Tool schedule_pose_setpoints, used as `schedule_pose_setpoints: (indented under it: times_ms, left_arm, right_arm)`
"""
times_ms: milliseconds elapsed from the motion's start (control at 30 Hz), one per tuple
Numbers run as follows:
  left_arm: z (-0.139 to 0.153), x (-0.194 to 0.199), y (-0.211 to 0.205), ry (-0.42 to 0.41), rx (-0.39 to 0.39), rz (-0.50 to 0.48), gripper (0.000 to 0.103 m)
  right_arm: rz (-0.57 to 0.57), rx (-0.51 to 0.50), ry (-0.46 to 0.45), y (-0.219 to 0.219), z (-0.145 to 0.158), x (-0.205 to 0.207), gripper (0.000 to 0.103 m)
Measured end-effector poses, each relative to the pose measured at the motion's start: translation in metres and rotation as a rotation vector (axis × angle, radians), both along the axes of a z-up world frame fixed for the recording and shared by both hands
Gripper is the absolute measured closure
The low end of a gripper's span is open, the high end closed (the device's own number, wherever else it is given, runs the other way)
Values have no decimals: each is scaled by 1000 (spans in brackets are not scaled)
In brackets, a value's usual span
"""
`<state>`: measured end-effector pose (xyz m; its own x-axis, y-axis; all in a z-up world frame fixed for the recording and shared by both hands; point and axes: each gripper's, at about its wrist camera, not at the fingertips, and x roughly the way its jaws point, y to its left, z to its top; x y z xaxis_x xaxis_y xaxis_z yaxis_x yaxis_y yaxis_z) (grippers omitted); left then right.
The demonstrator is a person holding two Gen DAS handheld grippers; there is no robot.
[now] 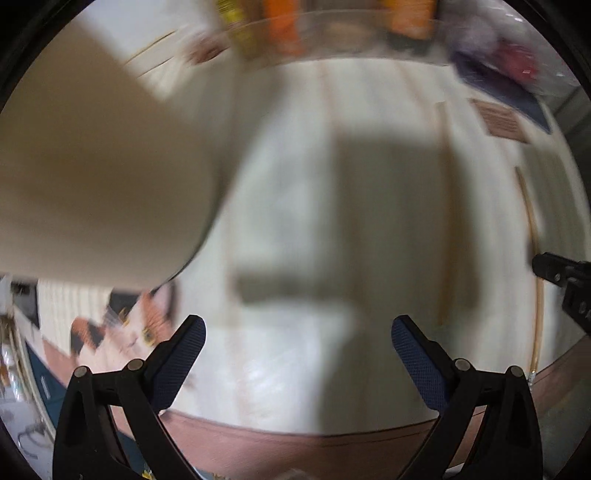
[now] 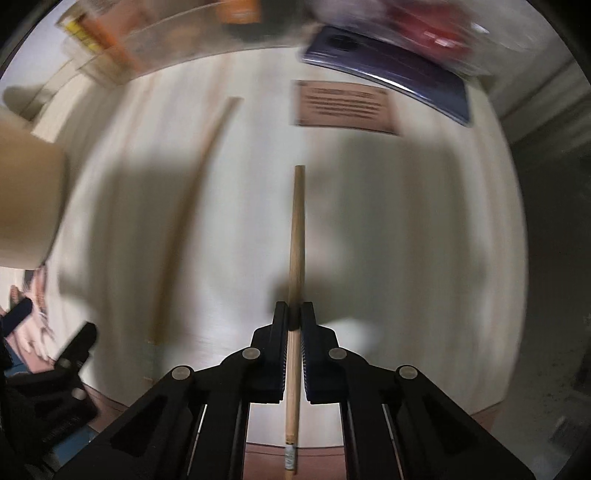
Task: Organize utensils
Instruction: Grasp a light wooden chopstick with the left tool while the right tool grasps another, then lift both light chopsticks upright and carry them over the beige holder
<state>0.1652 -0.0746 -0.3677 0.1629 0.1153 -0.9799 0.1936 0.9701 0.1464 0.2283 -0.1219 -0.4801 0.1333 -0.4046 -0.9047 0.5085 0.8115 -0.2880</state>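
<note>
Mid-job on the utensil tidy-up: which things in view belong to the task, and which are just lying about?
Task things:
- chopstick clamped in the right gripper
- second chopstick lying on the table
- beige cup, probably the holder
- left gripper, open, empty

Just lying about:
- brown card
- dark phone
- blurred packets at the far edge

You won't make out any wording: the brown card (image 2: 345,107) on the table (image 2: 424,229) carries printed lines, all blurred.
</note>
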Motion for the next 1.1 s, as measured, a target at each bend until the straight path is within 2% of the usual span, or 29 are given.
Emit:
schedule_pose_setpoints:
  times_ms: [100,233,300,367,400,467,533,667,900,967,1100]
  left_arm:
    - [0,10,-29,12,-59,-53,1]
    - [-6,20,-62,25,-70,-117,24]
    - [-9,23,-72,29,-61,-135,30]
    - [-11,27,-79,32,-52,-147,46]
    - [-12,28,-79,29,-57,-148,50]
    - [-10,28,-78,32,-106,-136,82]
    - [-10,30,-73,37,-109,-110,98]
    - [-9,24,-48,53,-112,-18,98]
    - [-11,-13,12,112,-166,176,98]
    - [-12,-18,22,115,-178,194,98]
    - [-13,-20,26,120,-171,165,97]
  right_arm:
    - [-37,-5,1,-24,6,-12,96]
    - [-75,10,-12,-44,11,-21,96]
    - [-81,16,-22,-50,12,-23,96]
    - [-83,21,-29,-53,13,-24,96]
    - [-84,20,-31,-54,13,-25,96]
    - [-88,19,-33,-56,13,-25,96]
    - [-90,14,-33,-57,12,-24,96]
    - [-98,12,-38,-53,10,-28,96]
    - [-66,92,-33,-25,-5,-24,96]
    - [-50,112,-23,-13,-11,-23,96]
    - [-36,85,-8,-3,-17,-20,96]
